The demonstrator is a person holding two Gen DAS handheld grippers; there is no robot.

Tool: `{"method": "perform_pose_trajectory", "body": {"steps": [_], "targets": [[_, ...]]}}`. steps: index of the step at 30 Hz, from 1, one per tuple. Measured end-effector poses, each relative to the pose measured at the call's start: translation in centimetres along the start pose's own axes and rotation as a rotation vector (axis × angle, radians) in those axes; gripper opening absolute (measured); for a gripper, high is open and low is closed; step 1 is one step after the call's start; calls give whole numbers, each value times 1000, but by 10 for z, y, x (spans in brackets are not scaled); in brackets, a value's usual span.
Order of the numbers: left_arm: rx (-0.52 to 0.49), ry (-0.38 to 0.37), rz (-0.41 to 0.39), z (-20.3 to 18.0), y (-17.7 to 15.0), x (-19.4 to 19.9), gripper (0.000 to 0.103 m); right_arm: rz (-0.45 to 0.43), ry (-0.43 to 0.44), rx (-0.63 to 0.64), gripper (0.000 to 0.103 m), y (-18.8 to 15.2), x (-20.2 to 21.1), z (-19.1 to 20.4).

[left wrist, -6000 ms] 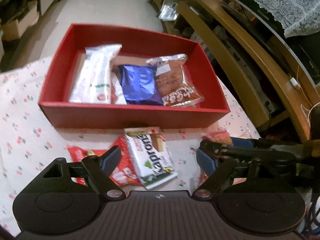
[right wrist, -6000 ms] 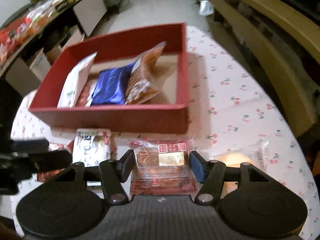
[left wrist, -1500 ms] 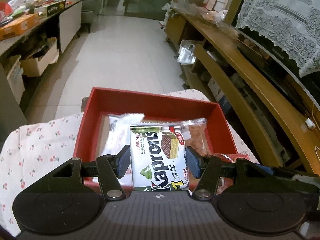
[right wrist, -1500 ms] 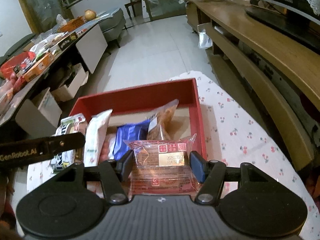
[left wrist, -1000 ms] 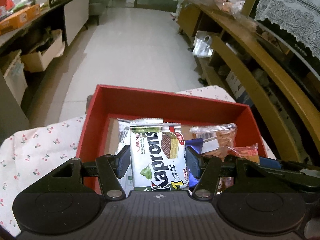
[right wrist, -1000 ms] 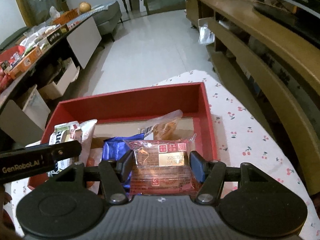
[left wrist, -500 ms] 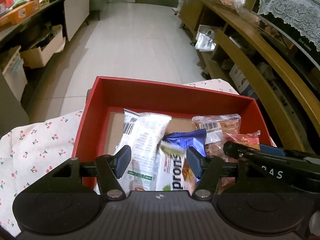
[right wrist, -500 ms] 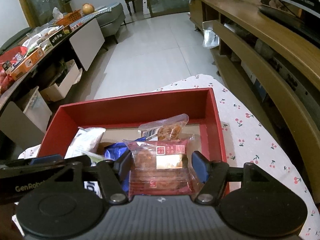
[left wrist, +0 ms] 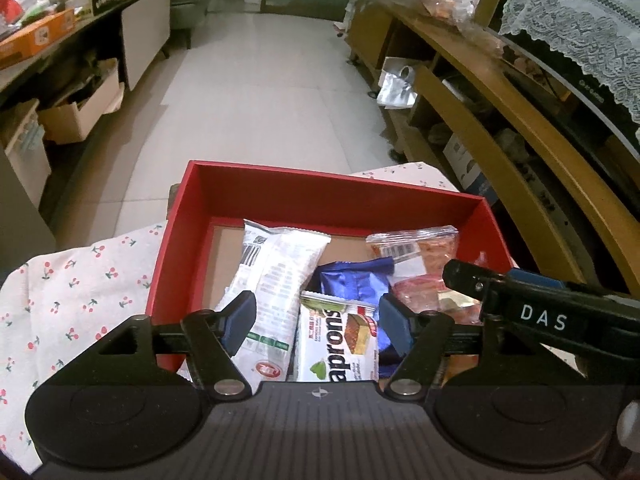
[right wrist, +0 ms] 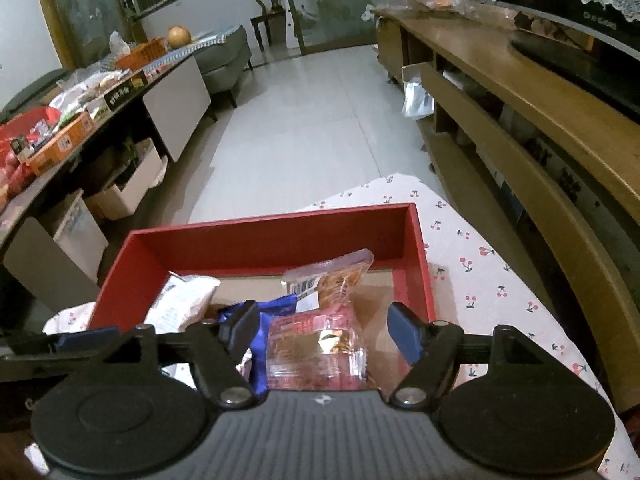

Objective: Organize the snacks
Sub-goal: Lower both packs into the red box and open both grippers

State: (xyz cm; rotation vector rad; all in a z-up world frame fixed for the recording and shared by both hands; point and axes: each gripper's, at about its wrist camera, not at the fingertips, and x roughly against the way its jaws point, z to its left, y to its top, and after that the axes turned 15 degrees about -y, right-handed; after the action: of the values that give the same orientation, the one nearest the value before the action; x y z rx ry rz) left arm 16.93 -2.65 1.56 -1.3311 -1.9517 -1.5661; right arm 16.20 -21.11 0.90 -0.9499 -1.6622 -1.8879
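Observation:
A red box (left wrist: 320, 196) (right wrist: 280, 232) sits on the cherry-print tablecloth. Inside lie a long white packet (left wrist: 276, 264), a blue packet (left wrist: 352, 280), an orange cracker packet (left wrist: 420, 248) (right wrist: 336, 272), the white Kaprons wafer packet (left wrist: 340, 344) and a clear red pastry packet (right wrist: 316, 352). My left gripper (left wrist: 316, 320) is open above the Kaprons packet, which lies loose in the box. My right gripper (right wrist: 320, 328) is open above the red pastry packet, which lies loose below it. The right gripper's finger shows at the right of the left wrist view (left wrist: 520, 304).
The tablecloth (right wrist: 480, 272) (left wrist: 80, 280) spreads on both sides of the box. A wooden shelf unit (right wrist: 540, 140) runs along the right. A cluttered counter (right wrist: 80, 92) and cardboard boxes stand at the left across a tiled floor (left wrist: 272, 80).
Both grippers carried their packets over the box and opened. The Kaprons packet and the red pastry packet dropped from the fingers into the box.

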Motion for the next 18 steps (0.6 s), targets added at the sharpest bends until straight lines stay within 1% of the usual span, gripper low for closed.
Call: {"method": "perform_pose_trajectory", "body": {"steps": [9,18], "targets": [[-10,-9,-4,-5,-5,8,76,-7,-2,-2,82,-4,8,0],[-23,-23,-1,-11,-15,16,76,9,-11,10,82,-15,20,-4]]}}
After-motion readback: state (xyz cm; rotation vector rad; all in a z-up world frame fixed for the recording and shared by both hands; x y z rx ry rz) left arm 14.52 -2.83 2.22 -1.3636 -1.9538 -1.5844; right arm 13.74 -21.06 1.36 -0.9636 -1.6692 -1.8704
